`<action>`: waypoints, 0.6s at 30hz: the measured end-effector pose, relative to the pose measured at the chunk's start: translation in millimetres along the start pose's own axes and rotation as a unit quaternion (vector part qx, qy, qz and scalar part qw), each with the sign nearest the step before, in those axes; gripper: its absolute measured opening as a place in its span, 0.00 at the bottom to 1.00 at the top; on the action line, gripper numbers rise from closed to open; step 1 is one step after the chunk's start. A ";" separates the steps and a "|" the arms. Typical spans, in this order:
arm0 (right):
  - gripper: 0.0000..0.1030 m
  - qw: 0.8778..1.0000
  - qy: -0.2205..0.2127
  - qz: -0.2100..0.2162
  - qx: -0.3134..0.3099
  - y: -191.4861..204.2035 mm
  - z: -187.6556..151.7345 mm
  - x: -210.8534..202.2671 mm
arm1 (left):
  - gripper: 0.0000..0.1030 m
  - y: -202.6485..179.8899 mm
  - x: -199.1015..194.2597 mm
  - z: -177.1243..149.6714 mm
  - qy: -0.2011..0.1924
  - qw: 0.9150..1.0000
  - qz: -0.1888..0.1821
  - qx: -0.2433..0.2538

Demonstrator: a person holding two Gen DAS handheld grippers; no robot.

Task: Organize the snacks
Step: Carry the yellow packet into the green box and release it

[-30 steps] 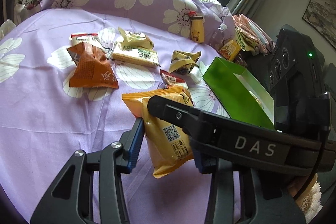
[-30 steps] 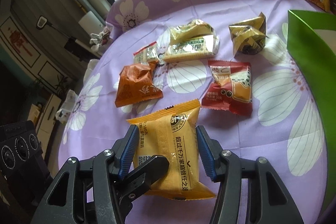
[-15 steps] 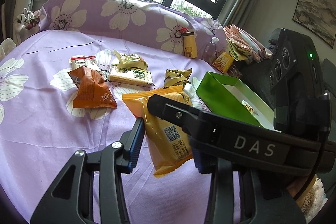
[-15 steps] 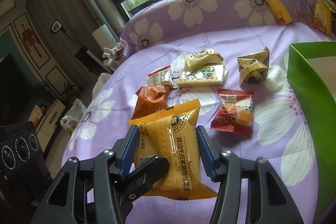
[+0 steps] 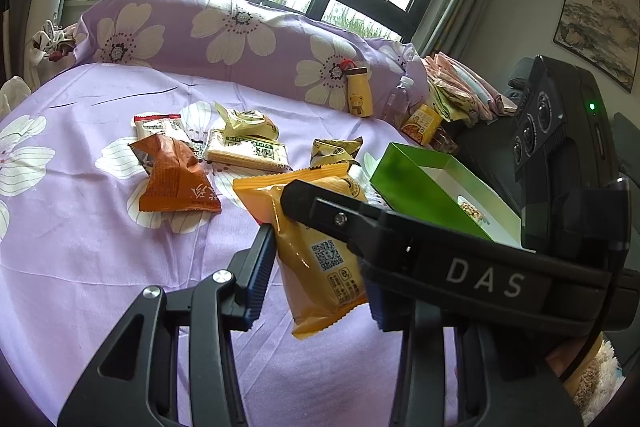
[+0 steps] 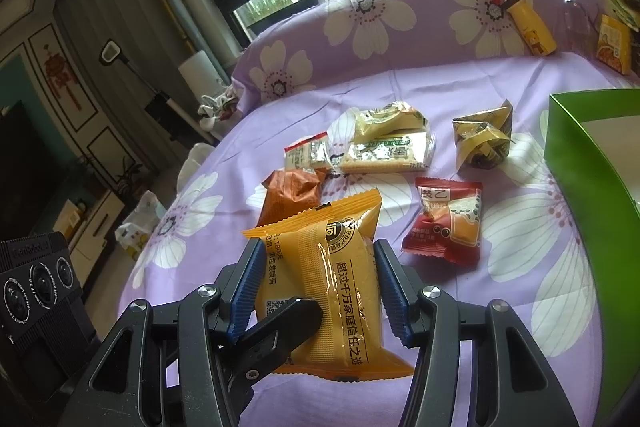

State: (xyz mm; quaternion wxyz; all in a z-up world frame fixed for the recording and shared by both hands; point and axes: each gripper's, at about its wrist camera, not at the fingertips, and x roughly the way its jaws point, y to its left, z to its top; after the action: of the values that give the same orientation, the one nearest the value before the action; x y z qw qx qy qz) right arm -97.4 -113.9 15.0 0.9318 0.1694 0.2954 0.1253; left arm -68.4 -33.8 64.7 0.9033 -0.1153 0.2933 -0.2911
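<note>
Centrally, purple flowered bedsheet [image 6: 520, 307]; green box [image 6: 580, 163] at right edge. Yellow snack packet [image 6: 328, 279] lower centre, lifted, pinched by both right gripper [image 6: 320, 283] and left gripper [image 5: 316, 267]. Loose snacks mid-frame beyond.

R tool [image 6: 318, 289] clamped, L tool [image 5: 316, 277] clamped, crossed
</note>
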 end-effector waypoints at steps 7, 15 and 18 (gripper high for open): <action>0.56 1.000 -0.001 0.001 0.000 0.1 0.4 -0.7 | 0.39 -1.1 -0.4 0.5 -0.001 1.000 0.000 0.001; 0.56 1.000 -0.002 -0.001 -0.001 1.0 1.8 -2.3 | 0.39 -1.3 -1.2 1.1 -0.001 1.000 -0.001 0.000; 0.56 1.000 -0.001 0.000 -0.001 0.8 1.4 -2.1 | 0.39 -0.7 -0.4 1.1 0.002 1.000 -0.002 -0.002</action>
State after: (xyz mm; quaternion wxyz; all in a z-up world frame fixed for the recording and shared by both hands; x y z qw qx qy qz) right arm -98.3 -114.2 17.4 0.9322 0.1688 0.2947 0.1248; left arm -68.3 -34.1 66.0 0.9018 -0.1170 0.2955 -0.2928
